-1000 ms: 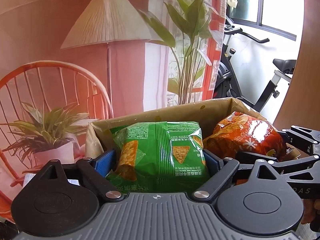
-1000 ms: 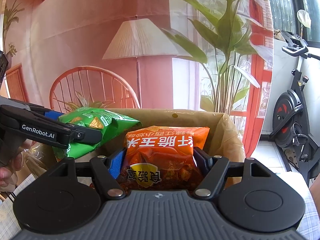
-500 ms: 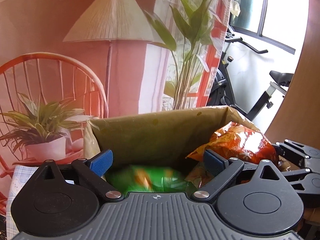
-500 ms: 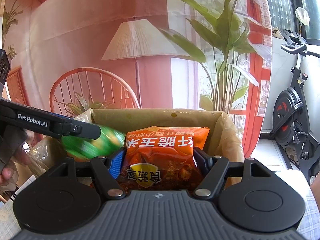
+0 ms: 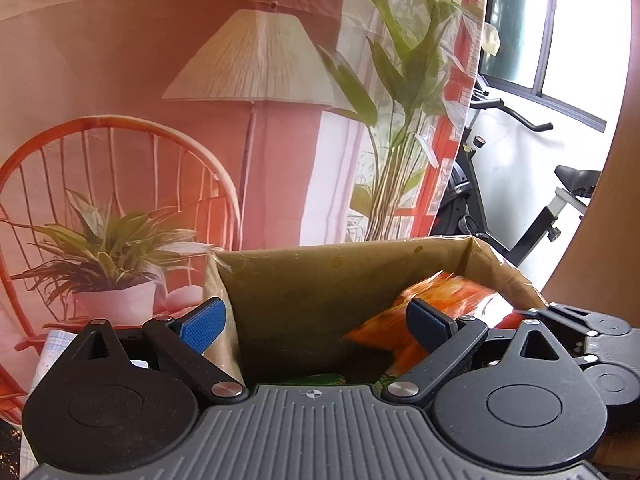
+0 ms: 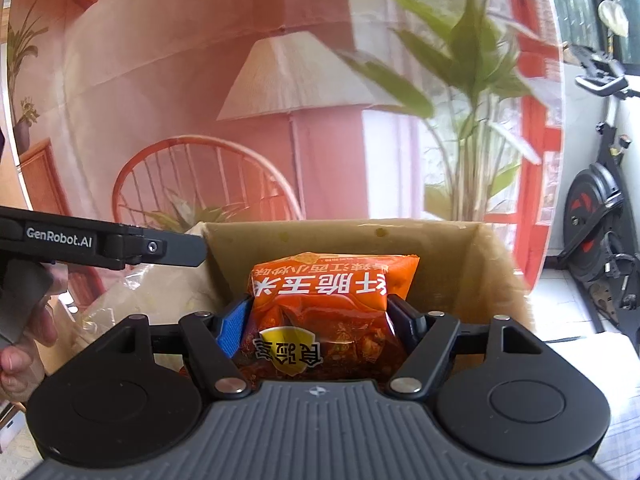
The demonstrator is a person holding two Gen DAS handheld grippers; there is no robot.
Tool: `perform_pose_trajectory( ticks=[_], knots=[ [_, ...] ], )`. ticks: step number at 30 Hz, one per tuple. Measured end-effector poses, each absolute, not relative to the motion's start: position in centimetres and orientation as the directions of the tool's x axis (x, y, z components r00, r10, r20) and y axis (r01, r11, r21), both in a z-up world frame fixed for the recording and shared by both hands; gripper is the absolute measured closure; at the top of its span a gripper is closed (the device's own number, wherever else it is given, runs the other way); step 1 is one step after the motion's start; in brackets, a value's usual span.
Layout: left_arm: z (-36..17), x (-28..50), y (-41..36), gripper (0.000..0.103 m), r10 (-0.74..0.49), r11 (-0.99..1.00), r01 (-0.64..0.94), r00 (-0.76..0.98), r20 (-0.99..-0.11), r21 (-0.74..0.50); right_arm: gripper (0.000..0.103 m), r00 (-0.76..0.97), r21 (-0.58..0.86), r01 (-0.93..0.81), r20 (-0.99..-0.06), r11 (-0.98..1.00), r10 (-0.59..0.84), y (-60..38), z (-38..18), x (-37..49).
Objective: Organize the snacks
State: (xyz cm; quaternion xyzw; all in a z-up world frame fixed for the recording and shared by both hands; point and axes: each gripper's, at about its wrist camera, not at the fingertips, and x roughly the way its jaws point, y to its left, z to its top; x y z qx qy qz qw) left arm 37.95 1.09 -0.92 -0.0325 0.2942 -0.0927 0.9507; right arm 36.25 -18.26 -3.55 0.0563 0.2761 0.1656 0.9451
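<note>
A brown cardboard box (image 5: 320, 280) stands open in front of me; it also shows in the right wrist view (image 6: 440, 248). My left gripper (image 5: 314, 320) is open and empty above the box. A sliver of the green snack bag (image 5: 320, 379) shows low inside the box, just over the gripper body. My right gripper (image 6: 316, 324) is shut on an orange snack bag (image 6: 332, 292) and holds it over the box. That orange bag (image 5: 440, 304) appears blurred at the right in the left wrist view. The left gripper's finger (image 6: 120, 244) reaches in from the left in the right wrist view.
A printed backdrop with a lamp, chair and plants (image 5: 256, 120) hangs behind the box. An exercise bike (image 6: 600, 220) stands at the right. Crinkled clear plastic (image 6: 152, 292) lies left of the box. A checked cloth (image 6: 580, 344) covers the surface at the right.
My left gripper has opened and let go of the green bag, which dropped into the box. The right gripper still holds the orange bag over the box.
</note>
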Motion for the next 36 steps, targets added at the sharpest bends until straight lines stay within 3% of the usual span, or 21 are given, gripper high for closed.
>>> perform_pose_trajectory(
  ticks=[2, 4, 6, 20, 36],
  knots=[
    [-0.8, 37.7, 1.3, 0.005, -0.183, 0.983, 0.15, 0.816, -0.549, -0.104, 0.027, 0.776, 0.221, -0.295, -0.512, 0.93, 0.368, -17.7, -3.7, 36.6],
    [-0.6, 37.3, 1.5, 0.005, -0.174, 0.985, 0.148, 0.822, -0.543, -0.091, 0.019, 0.769, 0.248, -0.301, -0.508, 0.921, 0.388, -17.3, -3.6, 36.7],
    [-0.5, 37.0, 1.7, 0.005, -0.175, 0.984, 0.148, 0.823, -0.541, -0.095, 0.017, 0.773, 0.249, -0.3, -0.503, 0.921, 0.387, -17.0, -3.4, 36.4],
    [0.4, 31.8, 3.3, 0.009, -0.204, 0.979, 0.166, 0.83, -0.519, -0.12, 0.017, 0.815, 0.239, -0.252, -0.47, 0.938, 0.338, -20.2, -1.7, 31.5],
    [-0.1, 22.7, 4.4, 0.013, -0.228, 0.972, 0.171, 0.839, -0.493, -0.159, 0.017, 0.822, 0.279, -0.282, -0.423, 0.918, 0.382, -21.2, -1.4, 21.5]
  ],
)
